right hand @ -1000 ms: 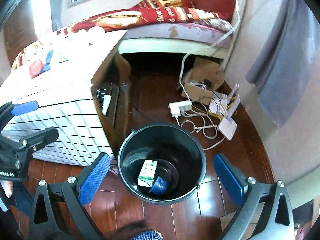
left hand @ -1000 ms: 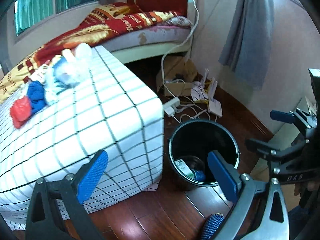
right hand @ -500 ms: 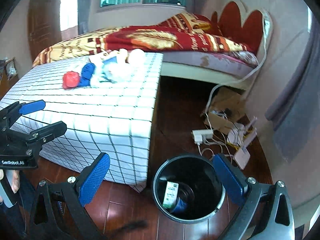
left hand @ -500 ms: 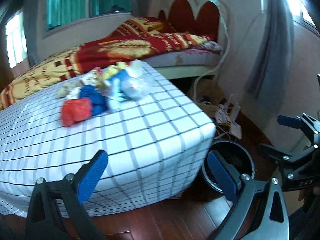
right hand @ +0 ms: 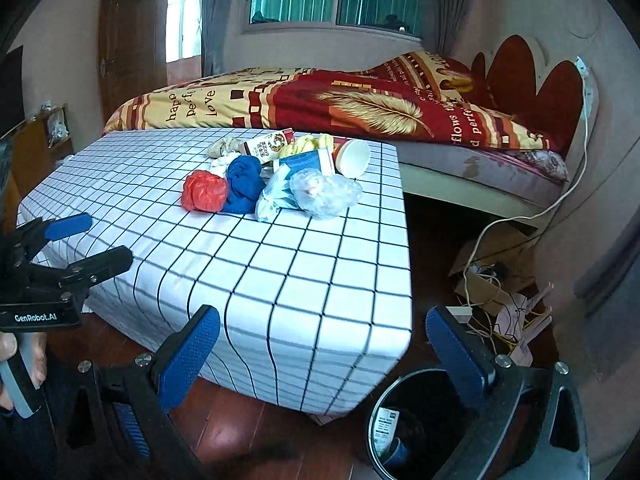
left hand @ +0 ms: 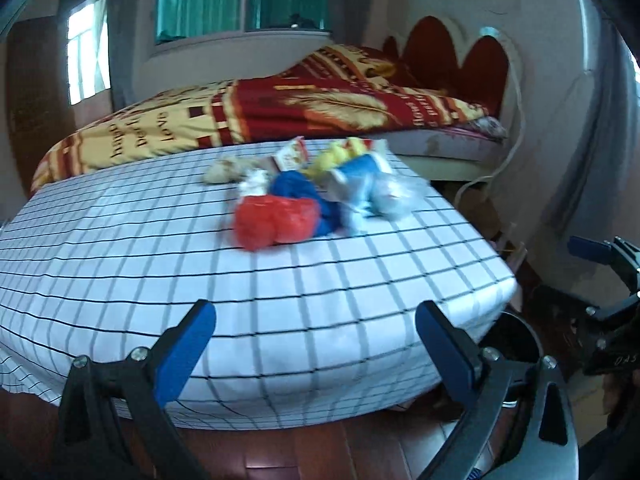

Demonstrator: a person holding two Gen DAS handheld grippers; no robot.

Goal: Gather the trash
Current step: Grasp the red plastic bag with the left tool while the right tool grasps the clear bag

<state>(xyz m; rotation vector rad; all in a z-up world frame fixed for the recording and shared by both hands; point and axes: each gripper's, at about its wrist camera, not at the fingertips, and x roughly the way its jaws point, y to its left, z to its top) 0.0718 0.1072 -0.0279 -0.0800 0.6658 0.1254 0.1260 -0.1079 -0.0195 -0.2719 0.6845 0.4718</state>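
A heap of trash lies on the checked table (right hand: 280, 272): a red crumpled bag (right hand: 204, 196), a blue cloth wad (right hand: 244, 184), a clear plastic bag (right hand: 324, 194), a paper cup (right hand: 354, 158), a carton (right hand: 268, 146) and yellow wrappers (right hand: 314, 143). The red bag (left hand: 274, 220) and blue wad (left hand: 298, 190) also show in the left wrist view. The black bin (right hand: 416, 424) stands on the floor at the table's right corner, holding a small box (right hand: 385, 426). My left gripper (left hand: 316, 344) is open and empty before the table. My right gripper (right hand: 322, 354) is open and empty above the bin.
A bed with a red and yellow quilt (right hand: 340, 100) lies behind the table. A cardboard box, cables and routers (right hand: 504, 292) clutter the floor on the right. A wooden door (right hand: 128, 44) stands at the back left. The floor is dark wood.
Both grippers have lifted and tilted up from the bin toward the table top. The trash heap has come toward the middle of both views. Both grippers stay open.
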